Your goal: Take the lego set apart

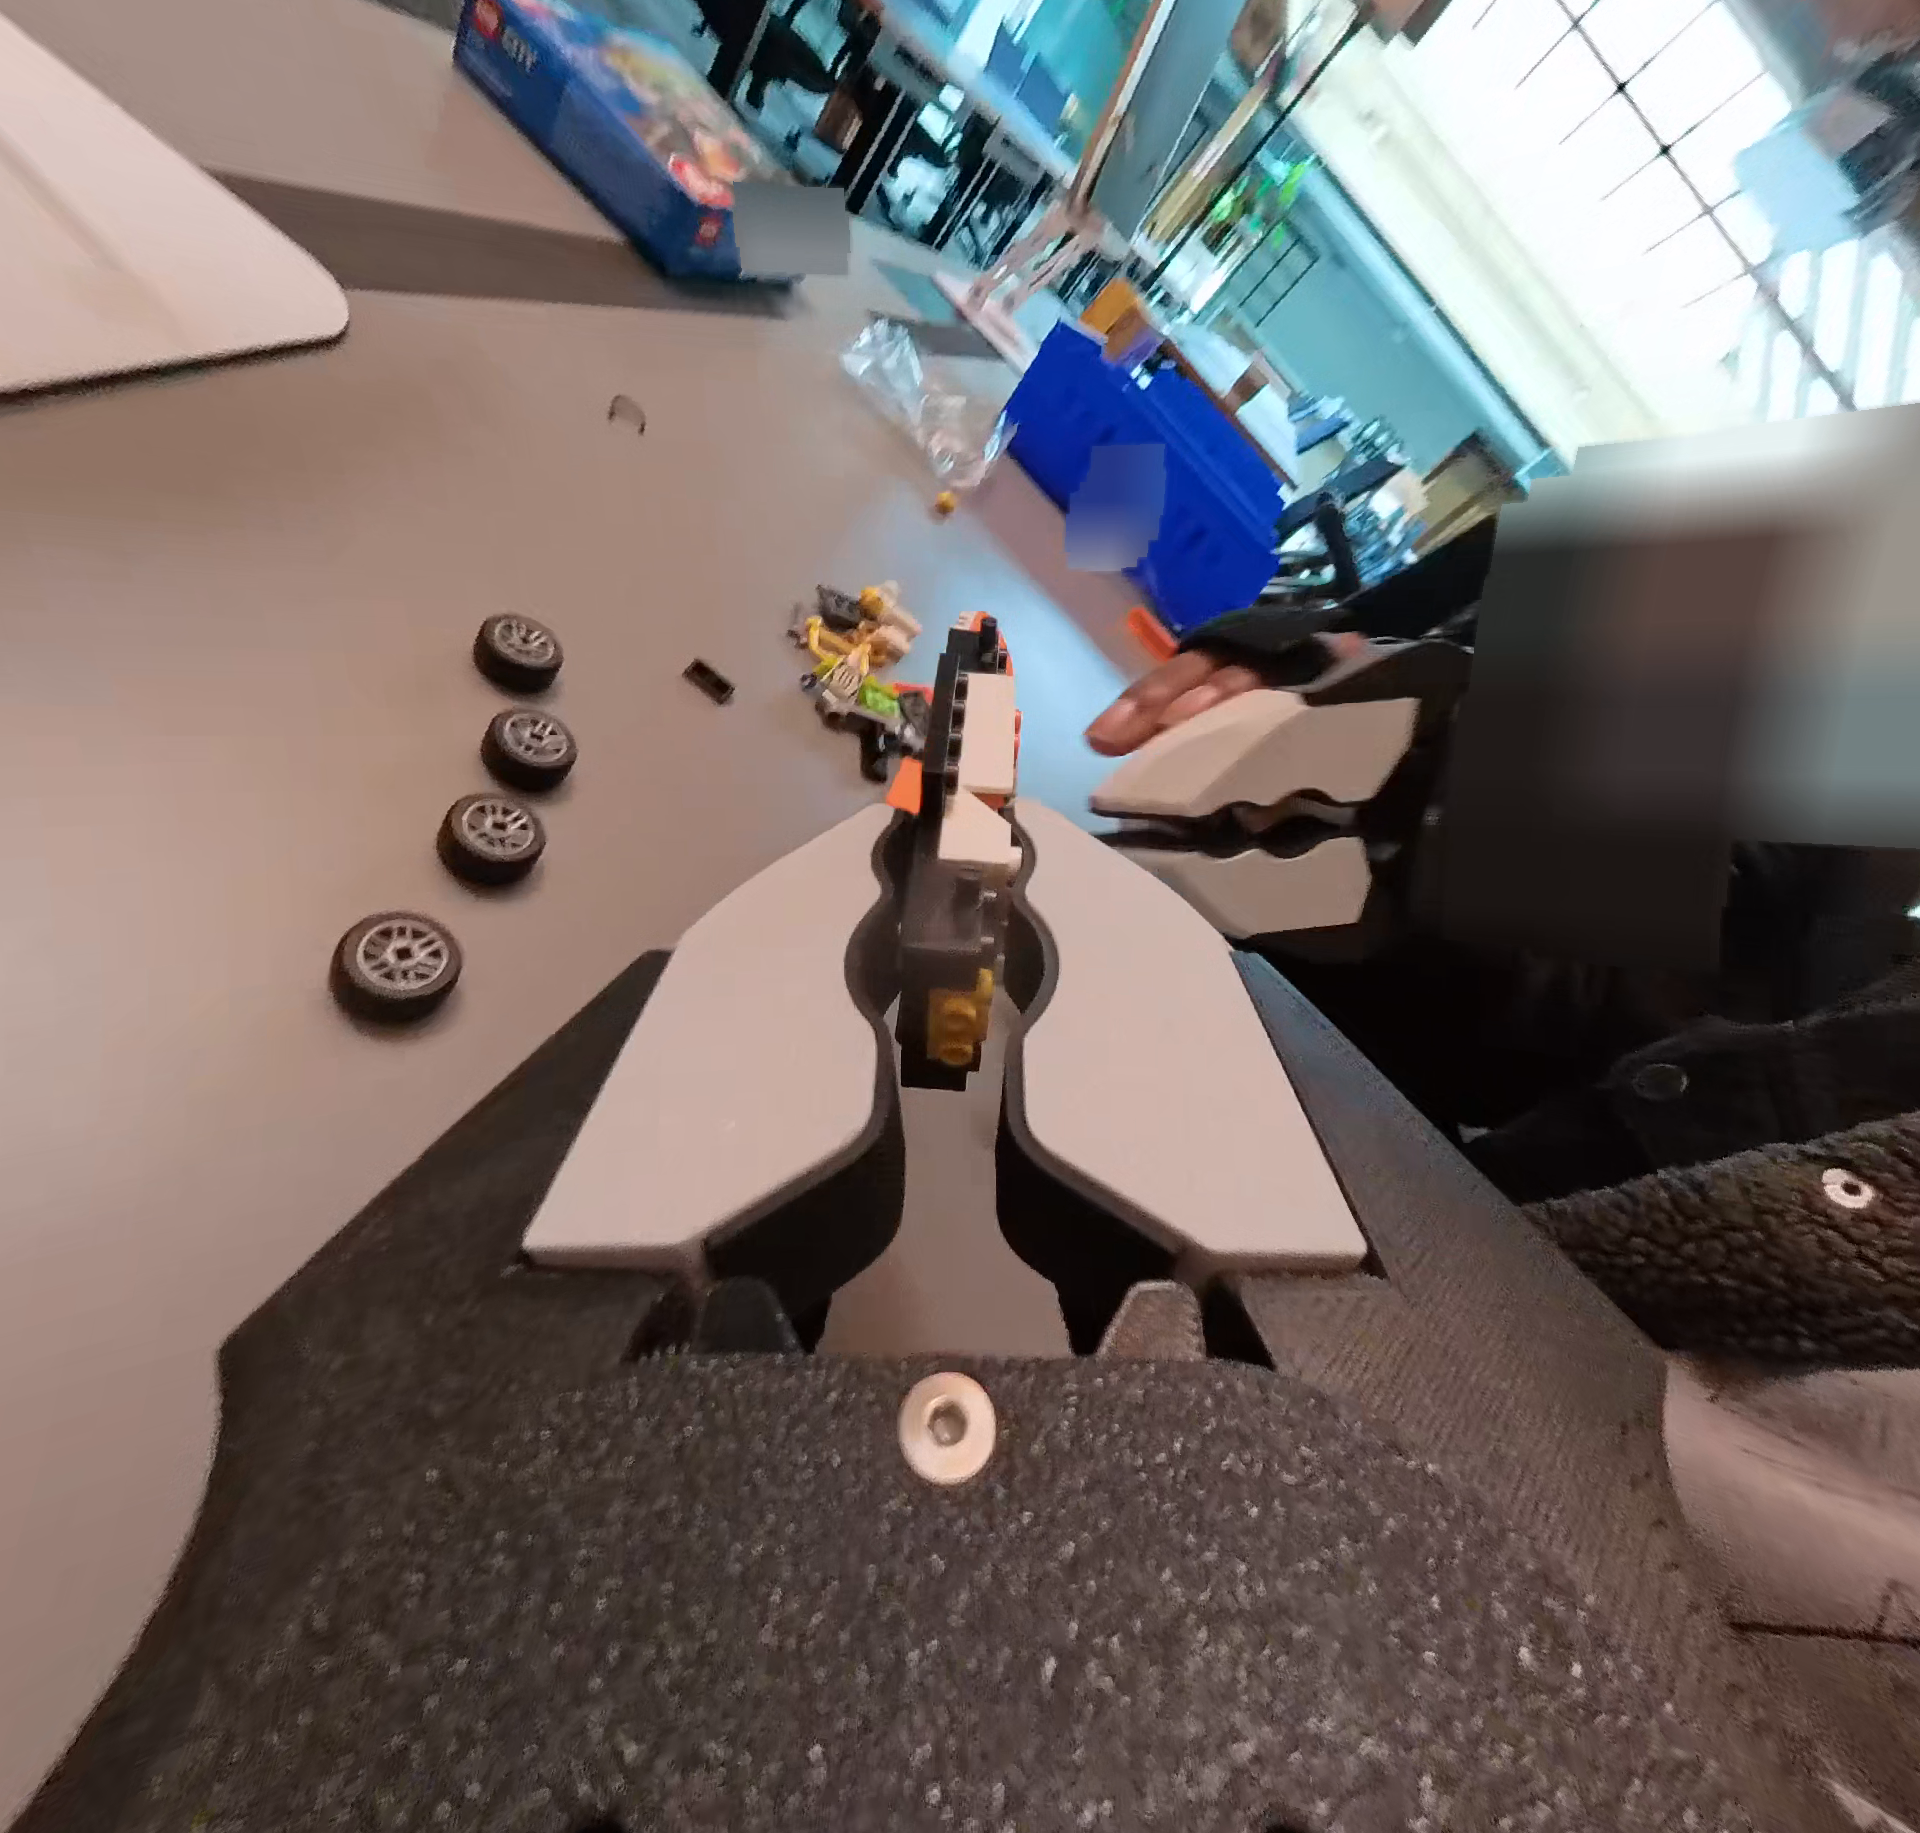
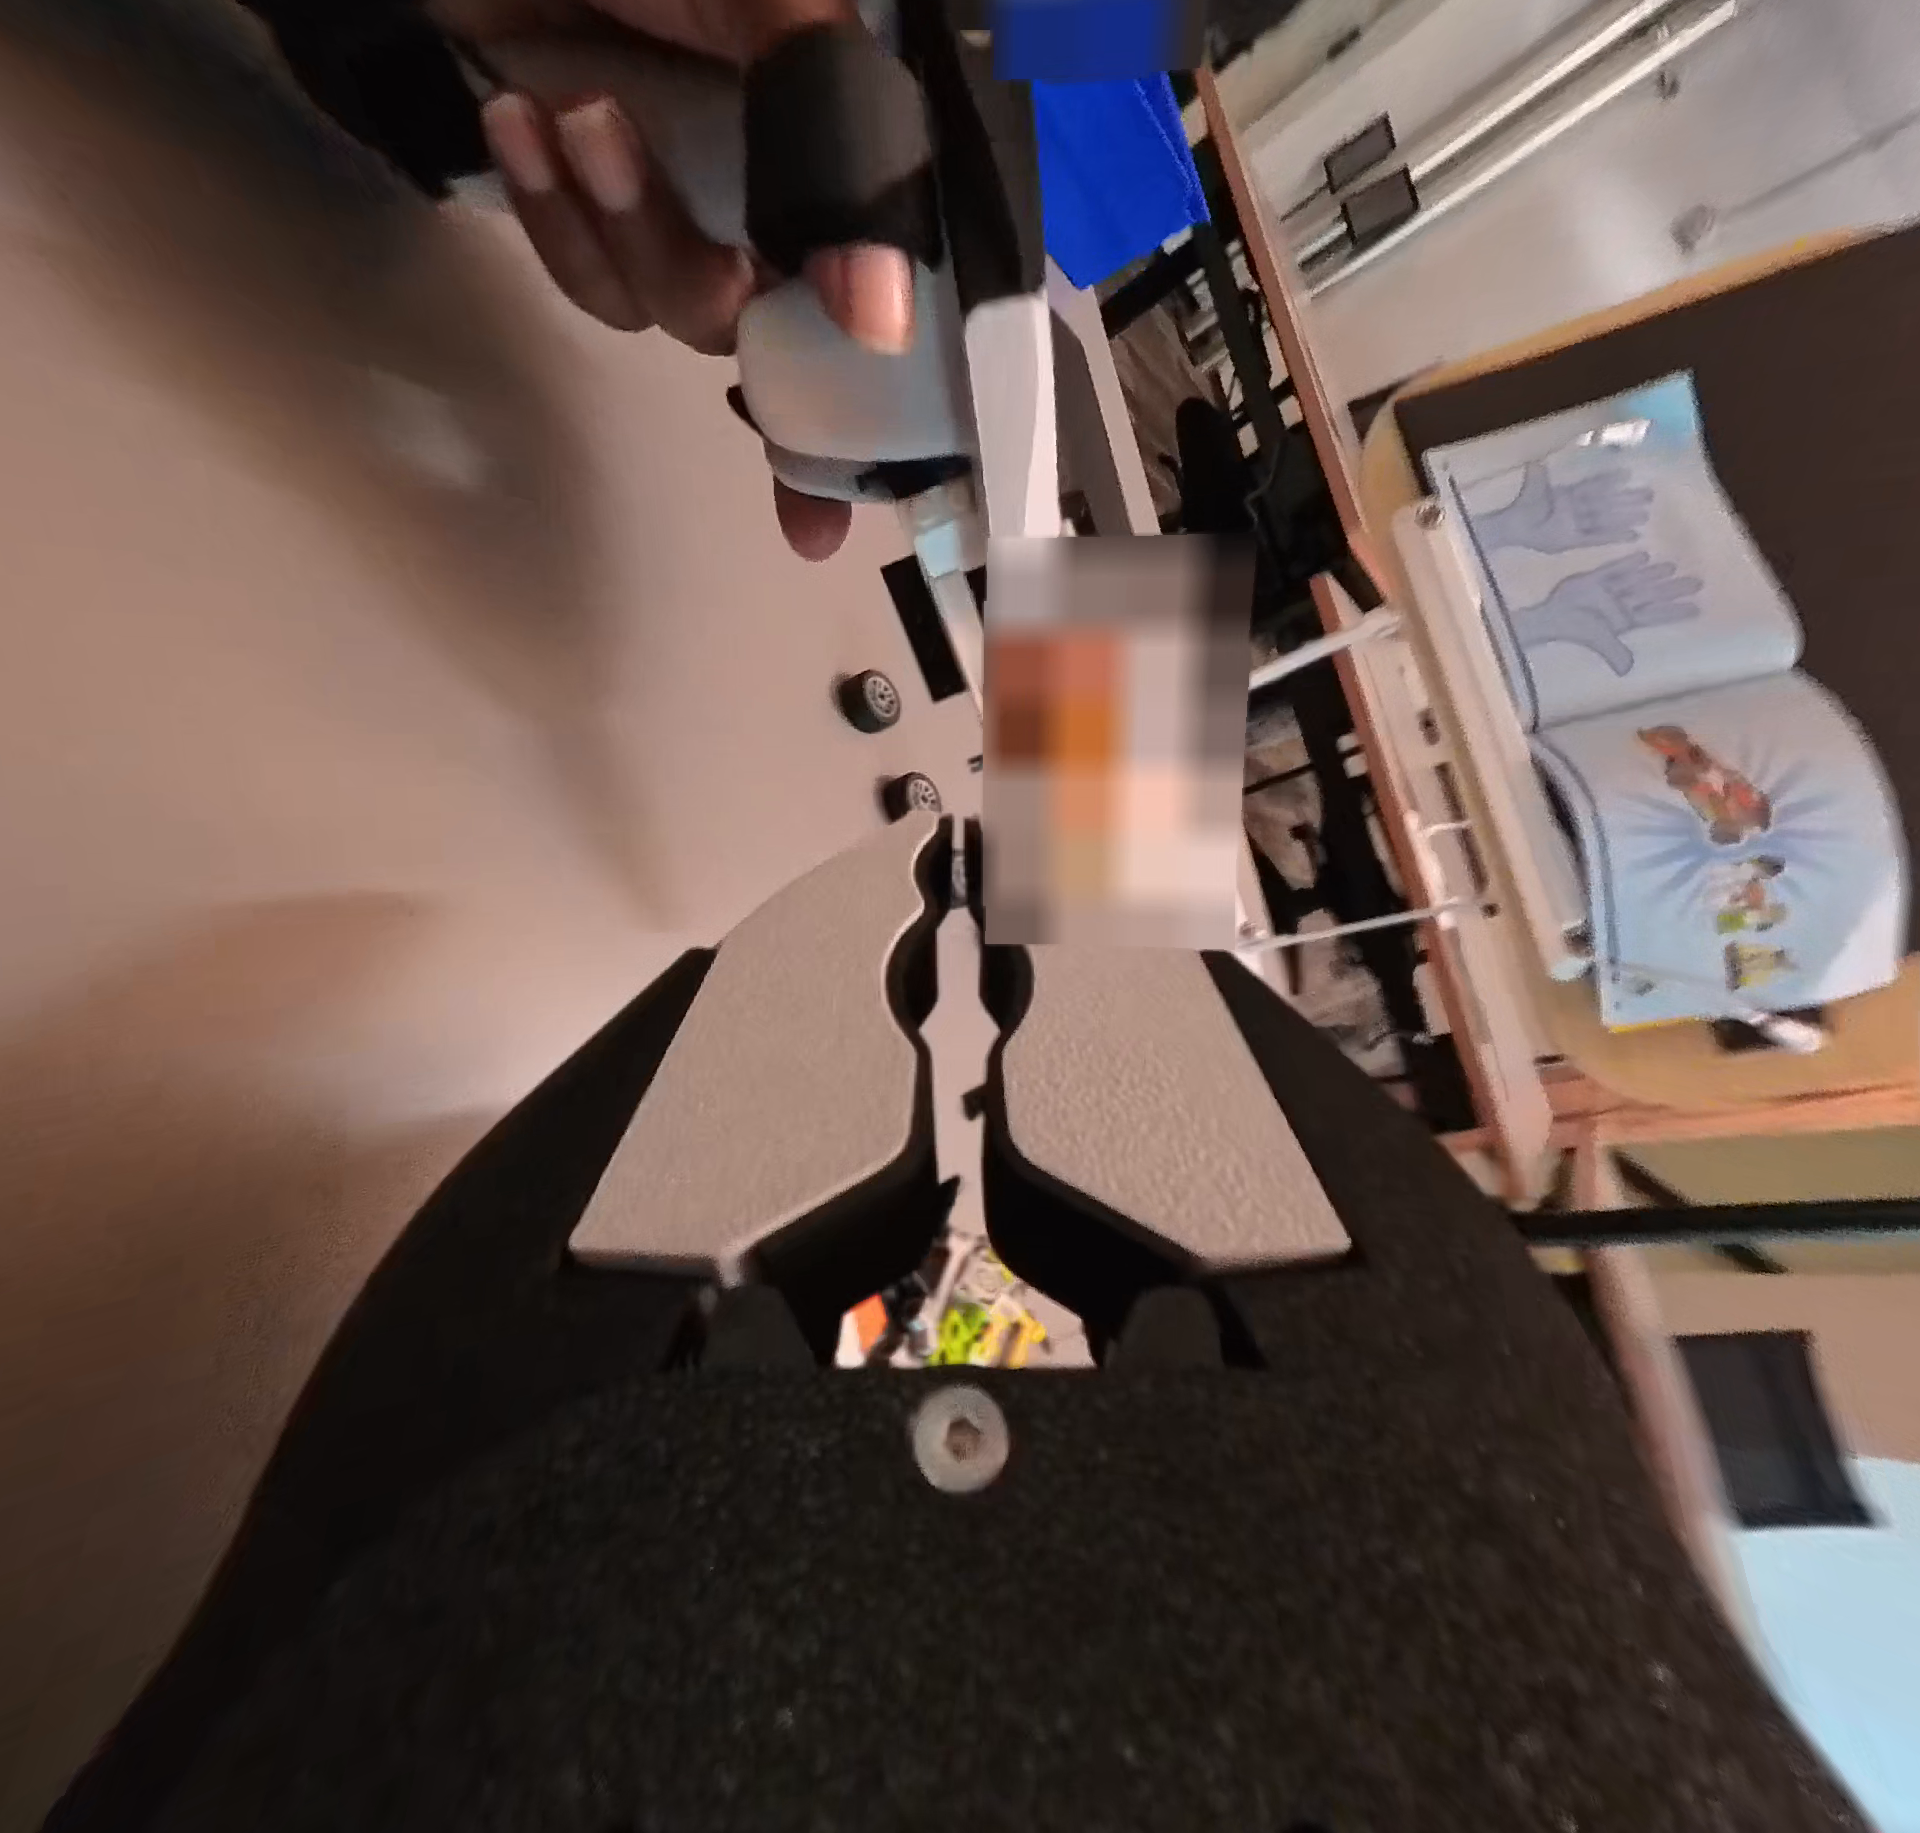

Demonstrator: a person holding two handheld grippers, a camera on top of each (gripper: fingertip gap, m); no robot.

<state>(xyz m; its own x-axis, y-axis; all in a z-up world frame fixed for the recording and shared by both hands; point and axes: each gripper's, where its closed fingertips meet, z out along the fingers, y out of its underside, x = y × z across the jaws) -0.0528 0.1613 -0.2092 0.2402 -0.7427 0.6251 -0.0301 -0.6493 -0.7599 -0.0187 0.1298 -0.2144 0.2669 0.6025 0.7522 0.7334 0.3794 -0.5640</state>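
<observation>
My left gripper (image 1: 951,827) is shut on the lego car body (image 1: 971,744), a black, white, orange and grey build with a yellow piece at its near end, held above the table. Several loose wheels (image 1: 490,836) lie in a row to its left. A pile of small loose pieces (image 1: 857,656) lies beyond the body. My right gripper (image 2: 954,838) has its jaws nearly together with only a narrow slit; nothing clearly shows between them. It also shows in the left wrist view (image 1: 1101,812), just right of the car body. A mosaic patch hides the body in the right wrist view.
A grey table (image 1: 312,557) carries a blue lego box (image 1: 603,131), a white tray (image 1: 125,256), a clear plastic bag (image 1: 925,401) and a small black piece (image 1: 709,682). A blue bin (image 1: 1143,453) stands beyond. An open instruction booklet (image 2: 1662,692) rests on a stand. Some 6 cm of space lies between my two pairs of fingers.
</observation>
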